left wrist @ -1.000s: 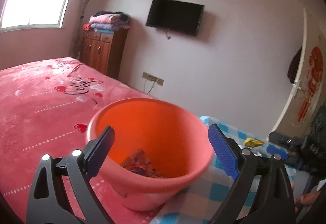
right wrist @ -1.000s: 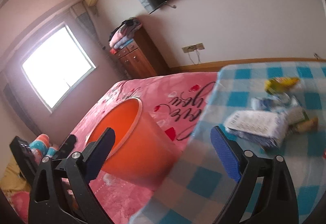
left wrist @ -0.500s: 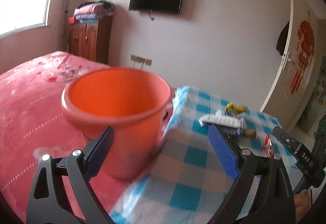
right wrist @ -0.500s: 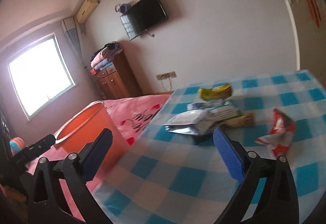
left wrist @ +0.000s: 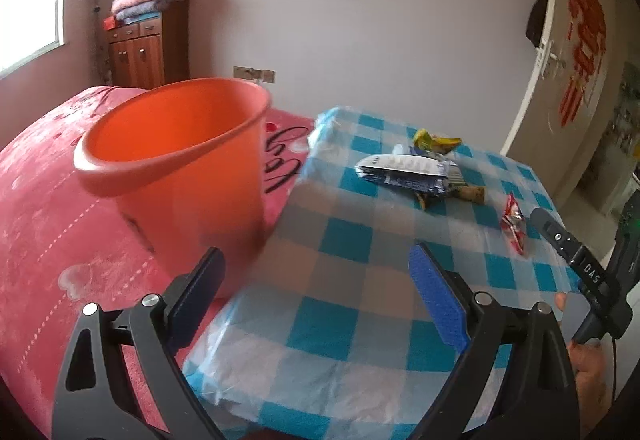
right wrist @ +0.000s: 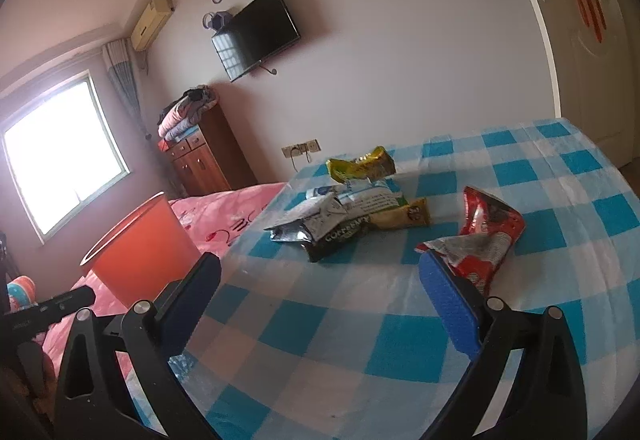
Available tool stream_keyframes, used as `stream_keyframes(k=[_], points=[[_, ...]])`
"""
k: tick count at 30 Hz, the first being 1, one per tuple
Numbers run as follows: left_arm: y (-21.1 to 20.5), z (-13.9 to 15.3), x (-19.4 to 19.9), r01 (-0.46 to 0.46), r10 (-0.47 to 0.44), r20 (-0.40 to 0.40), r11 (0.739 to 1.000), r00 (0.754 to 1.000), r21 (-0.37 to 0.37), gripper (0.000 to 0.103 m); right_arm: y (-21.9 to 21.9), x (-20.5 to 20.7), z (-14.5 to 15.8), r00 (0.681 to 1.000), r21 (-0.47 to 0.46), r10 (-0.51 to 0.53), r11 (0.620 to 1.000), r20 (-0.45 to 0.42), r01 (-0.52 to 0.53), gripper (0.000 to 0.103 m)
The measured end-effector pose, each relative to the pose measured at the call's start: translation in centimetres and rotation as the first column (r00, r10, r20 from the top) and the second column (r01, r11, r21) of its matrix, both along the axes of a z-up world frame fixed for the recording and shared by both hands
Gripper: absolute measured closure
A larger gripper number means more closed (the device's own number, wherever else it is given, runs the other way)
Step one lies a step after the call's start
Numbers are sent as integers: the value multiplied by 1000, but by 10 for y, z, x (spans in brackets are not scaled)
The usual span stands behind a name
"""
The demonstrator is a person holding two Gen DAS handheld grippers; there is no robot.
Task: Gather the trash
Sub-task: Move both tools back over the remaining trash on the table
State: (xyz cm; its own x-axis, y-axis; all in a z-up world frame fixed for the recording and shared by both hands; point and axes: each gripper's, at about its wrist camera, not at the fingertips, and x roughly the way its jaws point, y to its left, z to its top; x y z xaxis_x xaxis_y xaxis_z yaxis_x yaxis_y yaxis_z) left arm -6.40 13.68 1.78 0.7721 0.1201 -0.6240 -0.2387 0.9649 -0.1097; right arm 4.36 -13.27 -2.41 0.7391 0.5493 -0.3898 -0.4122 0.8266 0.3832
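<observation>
Bucket inside now hidden, earlier visible; both grippers, left and right, empty, wide open; right just widened; wrappers on desk.

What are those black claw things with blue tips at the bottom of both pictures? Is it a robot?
No robot. A person carries a hand-held gripper in each hand, and a small camera on each looks out along its two fingers. One picture is from the left hand-held gripper, the other from the right hand-held gripper. Both are open and hold nothing. On the blue checked tablecloth lies trash: a red wrapper, a yellow packet and a pile of silver and dark wrappers. The orange bucket for the trash stands on the pink bed beside the table.
</observation>
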Motion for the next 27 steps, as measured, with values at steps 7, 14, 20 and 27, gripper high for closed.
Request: stream_keyframes(k=[7, 14, 20, 27], points=[[-39, 19, 58, 75, -75, -2, 997, 997, 17, 10, -29, 21, -3, 997, -1, -29, 1000, -70, 29, 5], [-79, 30, 154, 162, -163, -15, 984, 986, -71, 10, -67, 40, -5, 989, -7, -100, 995, -109, 100, 5], [-121, 22, 248, 305, -308, -112, 951, 945, -41, 10, -105, 66, -25, 963, 101, -121, 984, -241, 149, 5], [-143, -6, 325, 439, -419, -263, 898, 869, 20, 10, -114, 81, -35, 948, 163, -81, 977, -308, 137, 6]])
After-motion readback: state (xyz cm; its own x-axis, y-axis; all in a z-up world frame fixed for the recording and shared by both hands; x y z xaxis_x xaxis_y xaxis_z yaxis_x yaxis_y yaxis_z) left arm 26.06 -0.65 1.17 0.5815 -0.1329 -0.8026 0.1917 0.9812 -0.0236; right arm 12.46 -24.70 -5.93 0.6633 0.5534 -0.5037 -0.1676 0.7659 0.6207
